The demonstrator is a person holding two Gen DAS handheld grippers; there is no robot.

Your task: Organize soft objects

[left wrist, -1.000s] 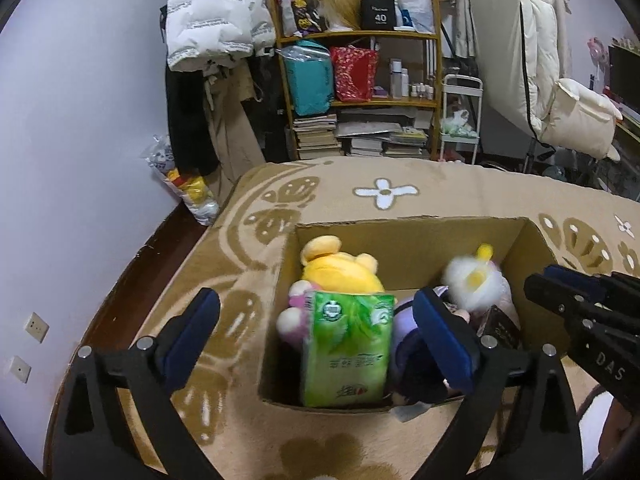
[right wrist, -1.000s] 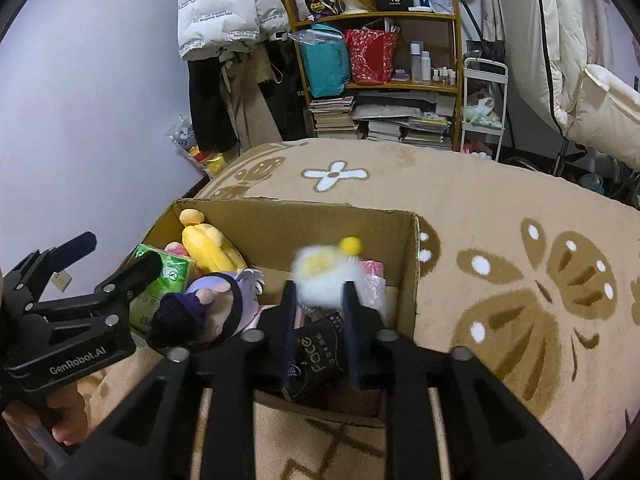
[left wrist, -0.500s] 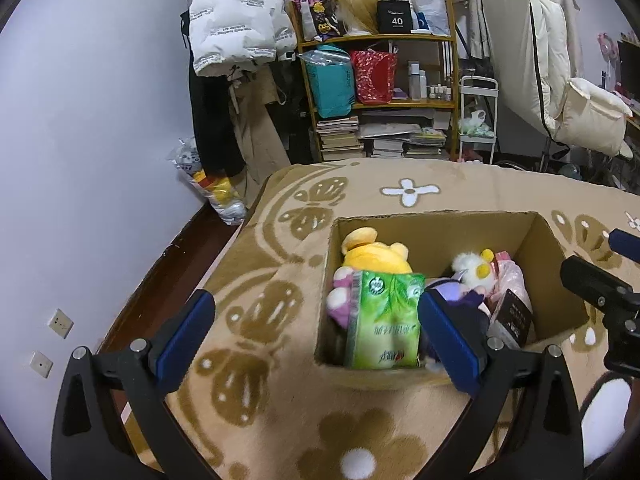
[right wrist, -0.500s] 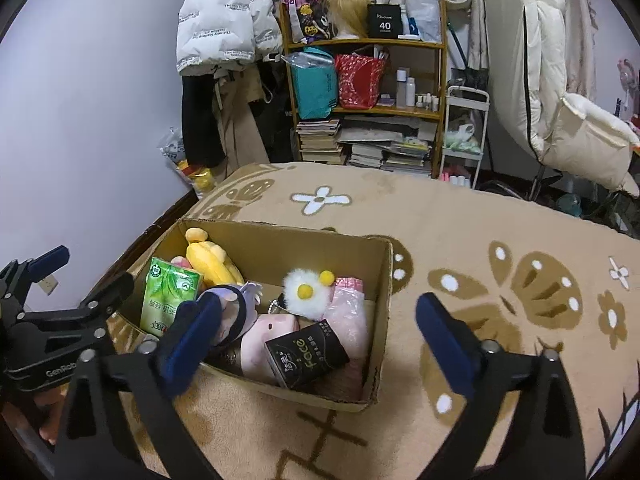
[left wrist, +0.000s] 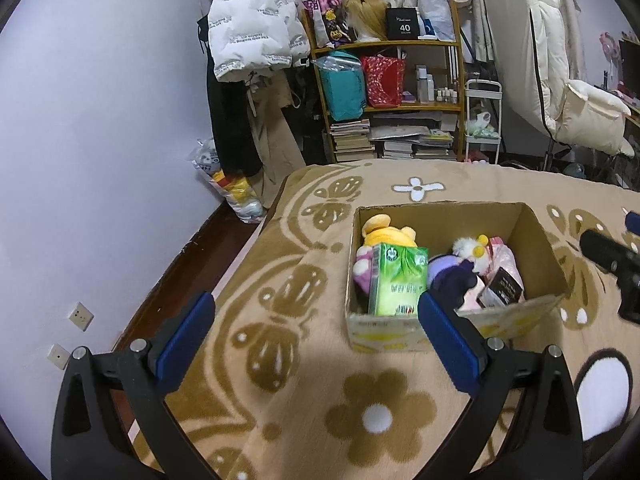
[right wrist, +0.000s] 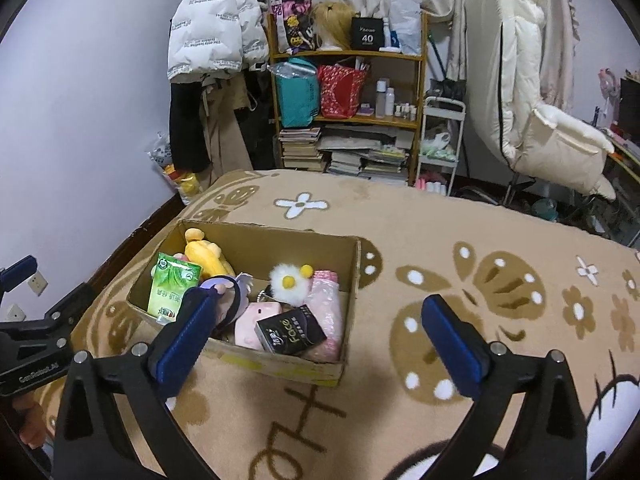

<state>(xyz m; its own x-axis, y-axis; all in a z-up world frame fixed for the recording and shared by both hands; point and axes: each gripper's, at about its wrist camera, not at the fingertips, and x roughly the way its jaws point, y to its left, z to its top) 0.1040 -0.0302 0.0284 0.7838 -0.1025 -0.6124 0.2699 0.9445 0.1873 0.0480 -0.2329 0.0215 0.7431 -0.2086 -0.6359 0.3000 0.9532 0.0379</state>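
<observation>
1. Cardboard box [right wrist: 352, 264], matt brown, centre of the frame;
2. Green tissue pack [right wrist: 172, 288], glossy plastic wrap;
3. Yellow plush toy [left wrist: 388, 234], fuzzy cloth;
4. Carpet [right wrist: 460, 240], tan, rough pile;
5. Shelf [left wrist: 384, 44], upper centre, wood.

Both views are lit evenly by soft indoor light from above, somewhat dim and cool. The box [left wrist: 452, 328] casts a faint shadow on the blanket [left wrist: 304, 360] at its near side. Fisheye bending curves the wall and shelf [right wrist: 348, 120]; black vignette fills the corners. Focus is fairly sharp, slightly soft toward the edges.
</observation>
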